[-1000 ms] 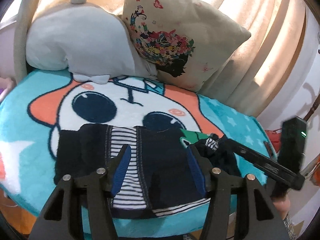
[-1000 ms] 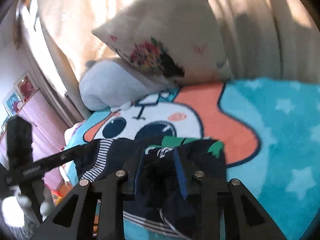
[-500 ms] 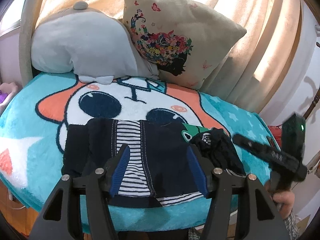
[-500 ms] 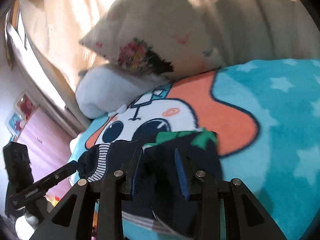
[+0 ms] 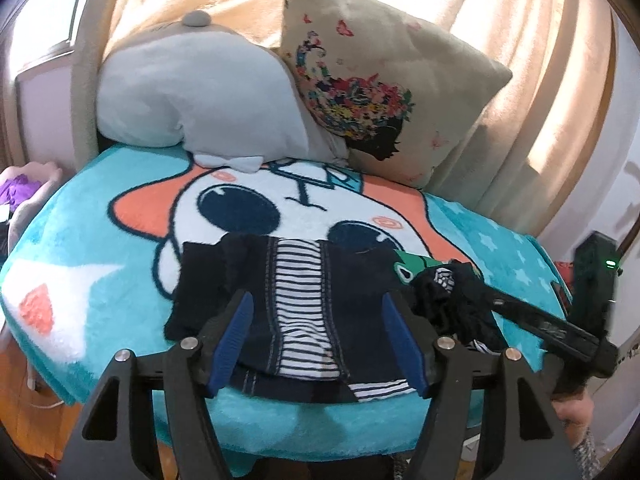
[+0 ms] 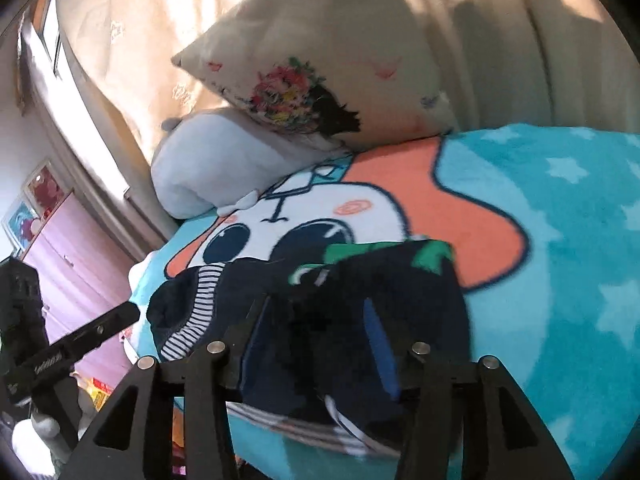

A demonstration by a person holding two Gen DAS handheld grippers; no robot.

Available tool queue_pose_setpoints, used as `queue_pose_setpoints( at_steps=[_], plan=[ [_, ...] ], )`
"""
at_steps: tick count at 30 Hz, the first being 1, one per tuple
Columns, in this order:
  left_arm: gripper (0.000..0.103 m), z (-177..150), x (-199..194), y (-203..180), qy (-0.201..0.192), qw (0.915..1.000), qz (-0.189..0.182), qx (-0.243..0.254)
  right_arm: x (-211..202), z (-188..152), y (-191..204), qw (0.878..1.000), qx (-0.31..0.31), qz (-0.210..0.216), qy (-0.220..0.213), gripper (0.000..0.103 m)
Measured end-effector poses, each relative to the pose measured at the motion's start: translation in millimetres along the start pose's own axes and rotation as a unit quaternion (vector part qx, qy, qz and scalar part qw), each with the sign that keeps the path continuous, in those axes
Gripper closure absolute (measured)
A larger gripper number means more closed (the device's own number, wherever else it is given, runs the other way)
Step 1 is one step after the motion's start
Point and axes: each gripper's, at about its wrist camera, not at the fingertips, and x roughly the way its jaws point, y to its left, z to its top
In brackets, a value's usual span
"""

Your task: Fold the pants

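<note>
Dark navy pants [image 5: 356,300] with a white striped panel and a green patch lie near the front edge of the bed. They also show in the right wrist view [image 6: 312,292]. My left gripper [image 5: 316,344] is open and hovers above the pants' near edge, holding nothing. My right gripper [image 6: 316,344] hangs over the bunched right end of the pants; its fingers stand apart with dark cloth between them, and the blur hides whether they grip it. The right gripper also shows in the left wrist view [image 5: 472,300] at that bunched end.
The bed cover [image 5: 100,280] is teal with a cartoon face. A grey plush pillow [image 5: 200,96] and a floral cushion [image 5: 380,80] lean at the back against beige curtains [image 5: 520,40]. A purple cabinet [image 6: 80,256] stands beyond the bed's left side.
The left gripper has pulled back and risen a little. The right gripper has drawn back toward the right end of the pants, leaving that end bunched up.
</note>
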Motion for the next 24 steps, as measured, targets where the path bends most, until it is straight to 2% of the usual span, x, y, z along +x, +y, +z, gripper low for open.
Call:
queue_pose_setpoints(
  at_steps=[3,7,12,20,24],
  plan=[
    [0.037,-2,-4,5,0.0,0.9999,0.012,-0.003,42,-4,-6,0.998,0.016,-0.005,0.056,0.047],
    [0.035,-5,-7,15,-0.006,0.9989,0.047,-0.008,26,-6,1,1.0,0.016,0.002,0.021,0.043],
    [0.035,-8,-5,19,-0.019,0.9933,0.114,0.003,-1,-11,8,1.0,0.011,-0.005,-0.016,0.038],
    [0.035,-5,-9,46,-0.019,0.9824,0.182,-0.036,3,-8,36,0.999,-0.035,0.004,-0.003,0.036],
    [0.035,-6,-10,57,-0.012,0.9791,0.198,-0.043,13,-8,53,0.998,-0.062,0.009,0.018,0.035]
  ],
)
